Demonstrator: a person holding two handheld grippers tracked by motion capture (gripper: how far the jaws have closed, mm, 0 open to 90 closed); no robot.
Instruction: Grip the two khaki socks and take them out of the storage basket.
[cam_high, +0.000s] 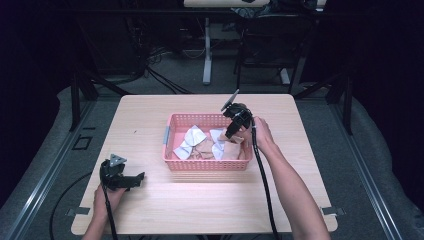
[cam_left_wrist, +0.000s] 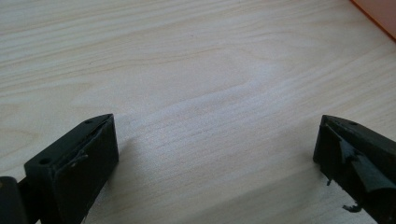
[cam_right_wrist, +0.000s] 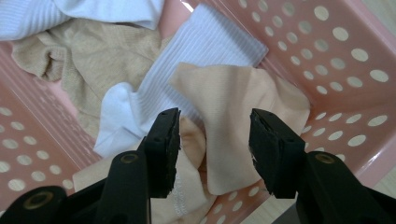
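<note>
A: Where is the right gripper (cam_high: 234, 131)?

B: Down in the pink basket (cam_high: 200, 166), at its right end, which sits around the middle of the desk (cam_high: 150, 120), a little toward the far edge.

A: And its jaws?

B: Part-way apart. In the right gripper view they straddle a fold of a peach cloth (cam_right_wrist: 233, 100); the cloth lies between the pads, but I can't see them pressing on it yet.

A: What else lies in the basket?

B: A white ribbed cloth (cam_right_wrist: 205, 51) just behind the peach one, partly under it, and a beige knitted cloth (cam_right_wrist: 88, 56) farther toward the basket's other end. In the high view more white pieces (cam_high: 194, 136) lie near the basket's middle.

A: The left gripper (cam_high: 131, 181)?

B: Resting low near the desk's near-left corner, well apart from the basket. The left gripper view shows its jaws spread wide over bare wood, nothing between them.
</note>
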